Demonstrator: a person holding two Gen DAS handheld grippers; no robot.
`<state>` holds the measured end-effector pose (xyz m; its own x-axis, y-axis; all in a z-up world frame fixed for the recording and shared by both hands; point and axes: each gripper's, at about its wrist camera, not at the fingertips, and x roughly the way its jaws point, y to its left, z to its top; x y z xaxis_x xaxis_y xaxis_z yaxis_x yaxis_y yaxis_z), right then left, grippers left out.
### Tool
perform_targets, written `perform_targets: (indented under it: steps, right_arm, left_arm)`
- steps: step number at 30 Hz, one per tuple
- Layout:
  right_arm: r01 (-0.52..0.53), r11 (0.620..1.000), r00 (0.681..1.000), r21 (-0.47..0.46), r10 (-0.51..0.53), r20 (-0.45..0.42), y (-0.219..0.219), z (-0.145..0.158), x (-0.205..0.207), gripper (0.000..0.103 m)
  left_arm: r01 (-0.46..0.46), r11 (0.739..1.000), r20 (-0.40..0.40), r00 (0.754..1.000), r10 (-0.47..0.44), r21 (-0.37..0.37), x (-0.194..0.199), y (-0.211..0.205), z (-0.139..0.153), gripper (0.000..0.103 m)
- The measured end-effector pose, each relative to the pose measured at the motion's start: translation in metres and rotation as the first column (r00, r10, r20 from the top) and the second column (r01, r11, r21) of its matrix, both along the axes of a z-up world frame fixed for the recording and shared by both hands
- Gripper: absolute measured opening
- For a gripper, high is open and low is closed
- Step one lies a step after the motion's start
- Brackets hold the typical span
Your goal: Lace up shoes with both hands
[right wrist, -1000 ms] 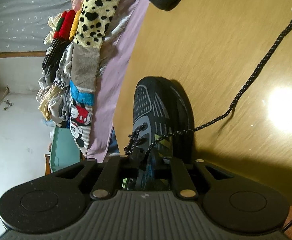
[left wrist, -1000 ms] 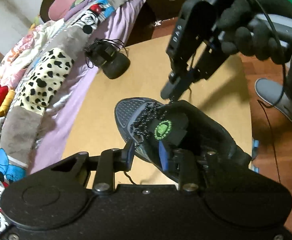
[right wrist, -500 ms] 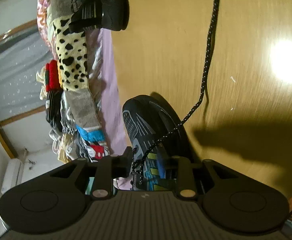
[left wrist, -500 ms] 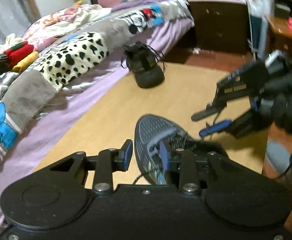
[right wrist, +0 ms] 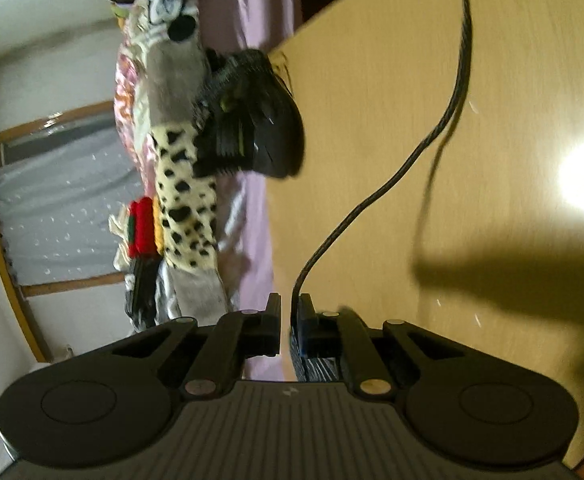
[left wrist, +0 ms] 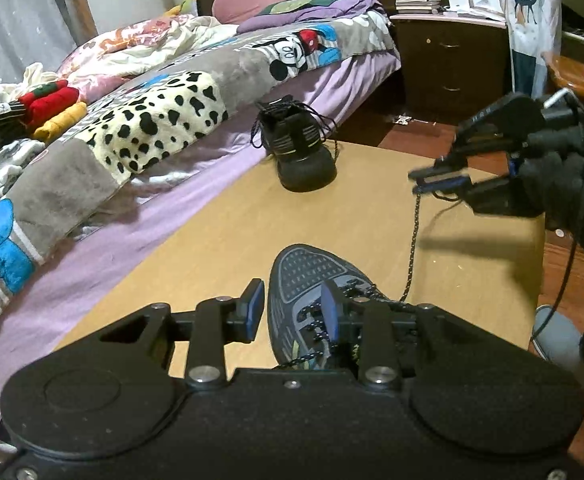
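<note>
Right claw (right wrist: 285,322) clenched on the shoelace (right wrist: 392,184), left claw (left wrist: 292,312) spread over the unbranded grey shoe (left wrist: 312,276)

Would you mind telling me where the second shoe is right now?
In the left wrist view, the second shoe stands at the table's far edge against the bed, beyond the near shoe and left of the right gripper.

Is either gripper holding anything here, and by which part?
The right gripper pinches the shoelace partway along, its free end trailing past. The left gripper is open, straddling the shoe.
</note>
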<state>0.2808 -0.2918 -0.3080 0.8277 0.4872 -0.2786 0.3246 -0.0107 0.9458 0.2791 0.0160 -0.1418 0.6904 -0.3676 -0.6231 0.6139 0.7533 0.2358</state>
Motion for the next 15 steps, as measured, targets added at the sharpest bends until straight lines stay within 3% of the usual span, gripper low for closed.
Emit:
perform_targets:
  steps: [7, 12, 15]
  right_arm:
    - [0.108, 0.994, 0.993, -0.021, -0.107, 0.047, -0.039, 0.007, 0.003, 0.011]
    - [0.163, 0.987, 0.983, -0.005, -0.162, 0.083, -0.056, 0.009, 0.006, 0.009]
    - [0.163, 0.986, 0.985, -0.020, -0.161, 0.068, -0.058, 0.009, 0.007, 0.009]
  left_arm:
    - [-0.006, 1.000, 0.004, 1.000, 0.006, -0.010, 0.002, -0.003, -0.001, 0.032]
    - [0.010, 0.998, -0.008, 1.000, -0.010, -0.057, 0.003, -0.014, 0.000, 0.032]
    - [0.019, 0.996, -0.016, 1.000, -0.020, -0.086, 0.003, -0.020, 0.001, 0.039]
